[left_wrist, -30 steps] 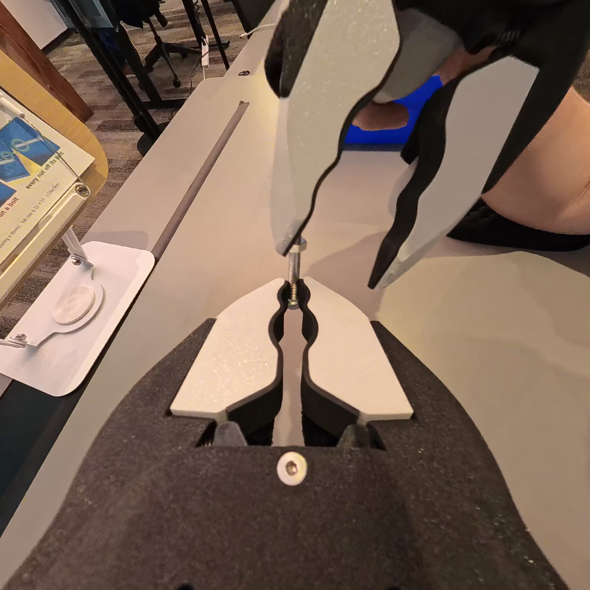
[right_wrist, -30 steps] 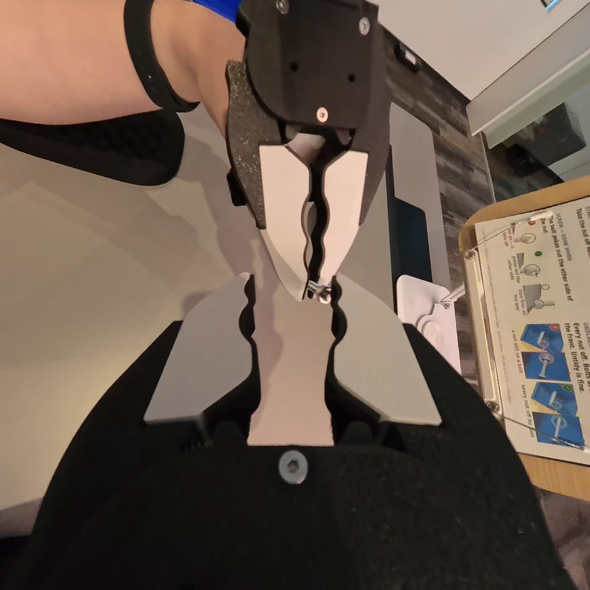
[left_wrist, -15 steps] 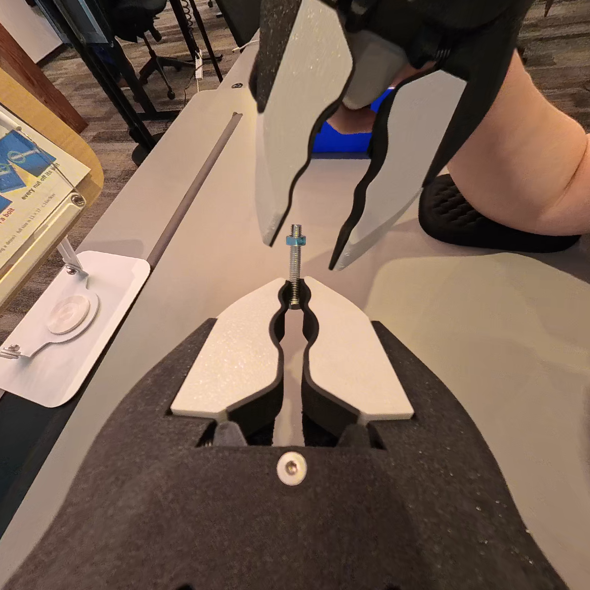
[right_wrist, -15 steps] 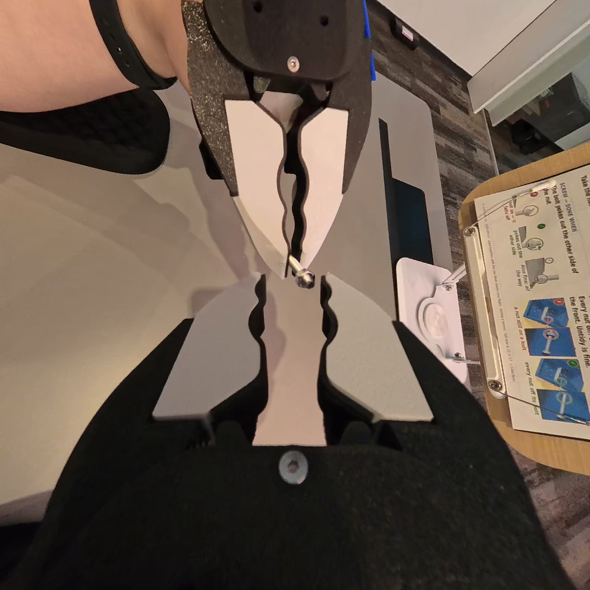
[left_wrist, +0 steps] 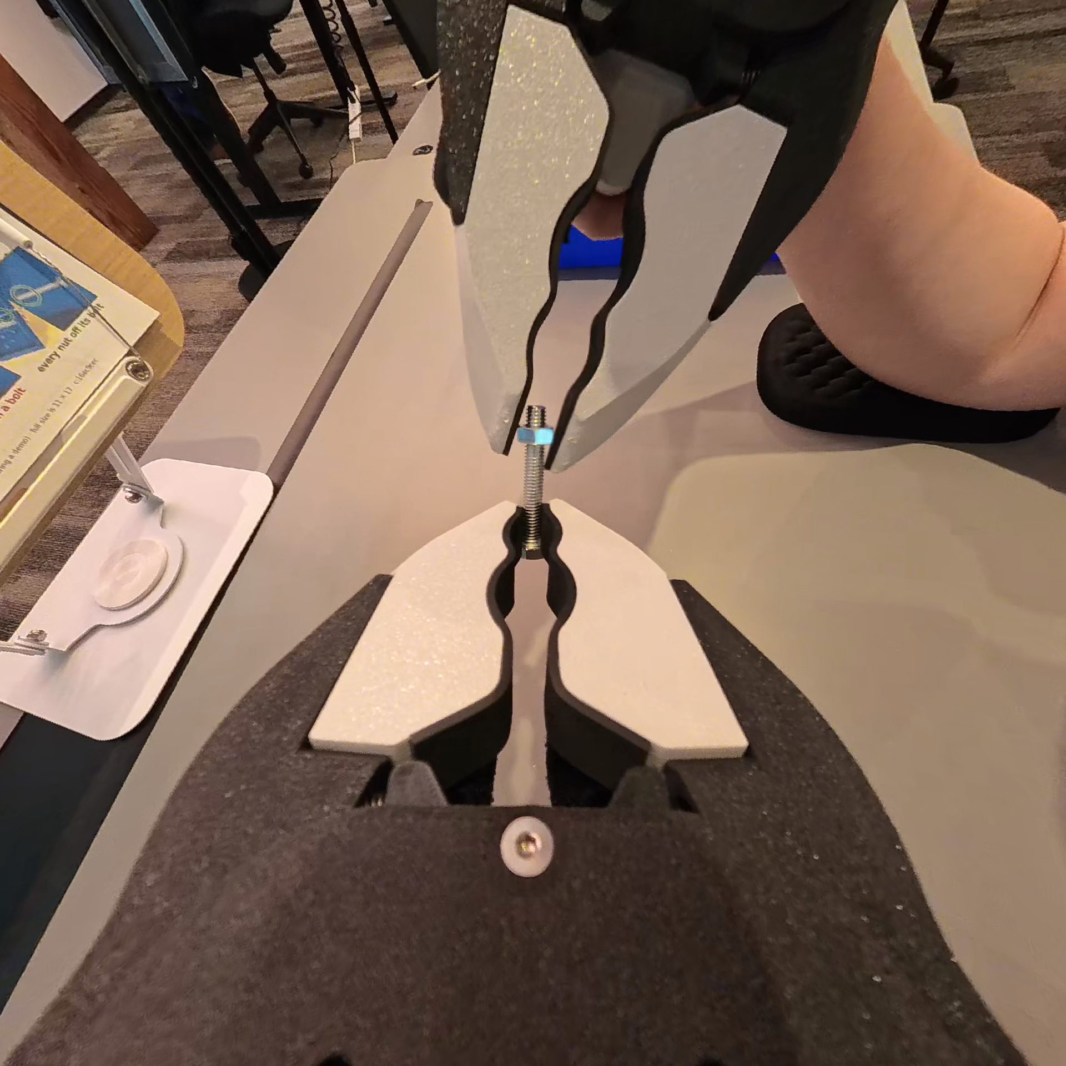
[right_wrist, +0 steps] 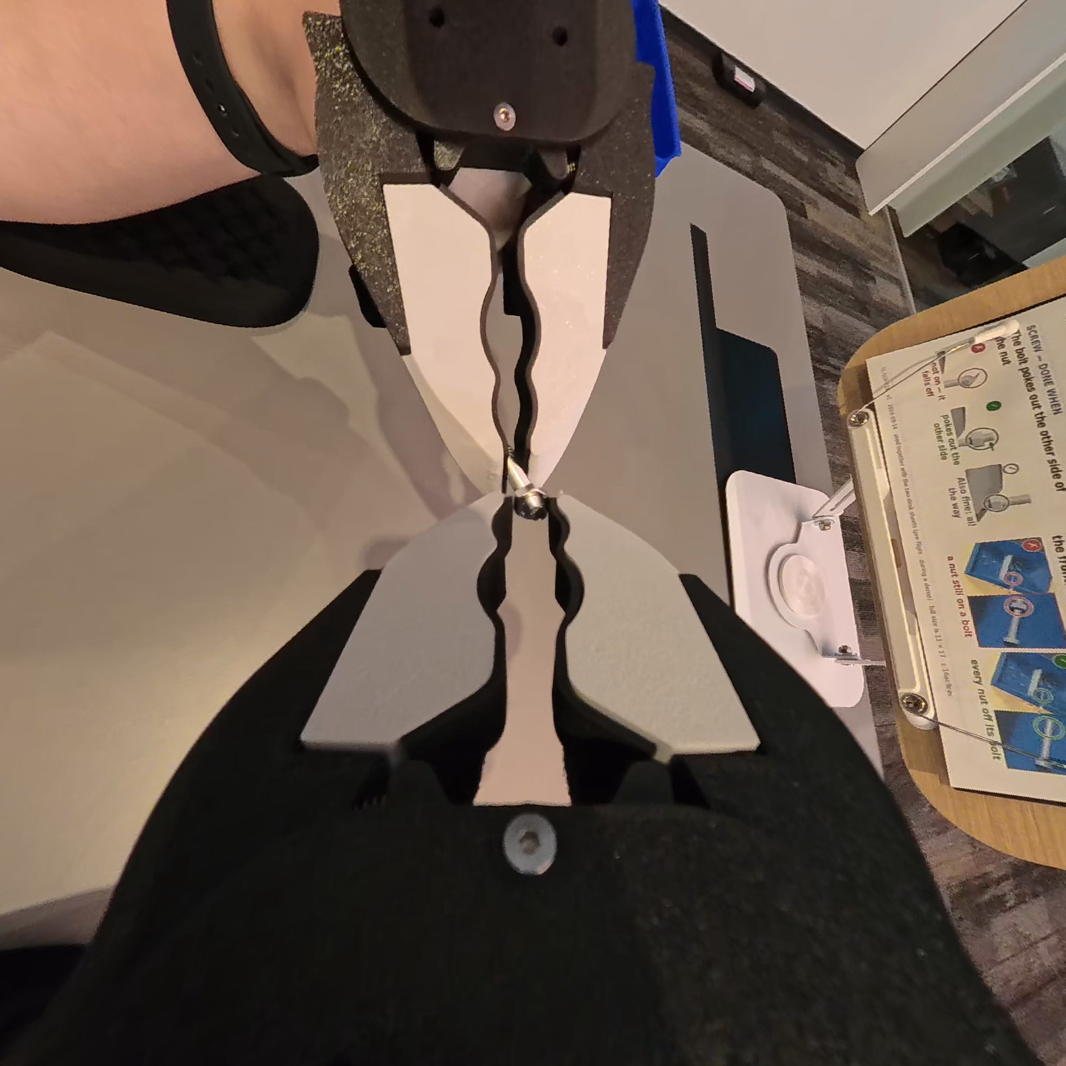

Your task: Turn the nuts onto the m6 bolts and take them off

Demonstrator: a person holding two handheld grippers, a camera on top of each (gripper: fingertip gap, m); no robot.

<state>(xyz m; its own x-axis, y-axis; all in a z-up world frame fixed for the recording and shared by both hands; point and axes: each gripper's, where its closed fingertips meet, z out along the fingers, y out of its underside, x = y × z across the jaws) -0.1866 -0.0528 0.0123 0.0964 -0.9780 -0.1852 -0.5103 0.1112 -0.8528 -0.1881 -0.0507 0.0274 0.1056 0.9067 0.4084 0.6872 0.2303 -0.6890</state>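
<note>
Left gripper (left_wrist: 532, 522) jaws closed on the lower end of the bolt (left_wrist: 531, 483), clamped in the first scallop at the fingertips; bolt stands upright above the grey table (left_wrist: 836, 577), threaded shank pointing up out of the tips. Hex nut (left_wrist: 534, 435) sits near the top of the shank, a few threads poking out above it. Right gripper (left_wrist: 530, 447) comes down from above in the left wrist view, its two white fingers (left_wrist: 507, 323) narrowed around the nut, one tip on each side; the left one looks touching, contact on the other side can't be confirmed from this angle. In the right wrist view the right gripper (right_wrist: 528, 499) has its tips either side of the nut (right_wrist: 529, 503), seen end-on, a slim gap running back between the fingers; gripping or merely closing in, can't tell. Opposite, the left gripper (right_wrist: 515, 455) shows pinched on the bolt (right_wrist: 515, 476), jaws nearly together along their wavy edges. Past the grippers: a forearm resting on a black padded rest (left_wrist: 865, 383), a black wristband (right_wrist: 231, 109) on the other arm. Off the table edge, a white stand base (left_wrist: 115, 600) carrying a clear-framed instruction sheet (right_wrist: 980, 577) on a wooden surface. Far back, office chair bases (left_wrist: 277, 115) on patterned carpet.
</note>
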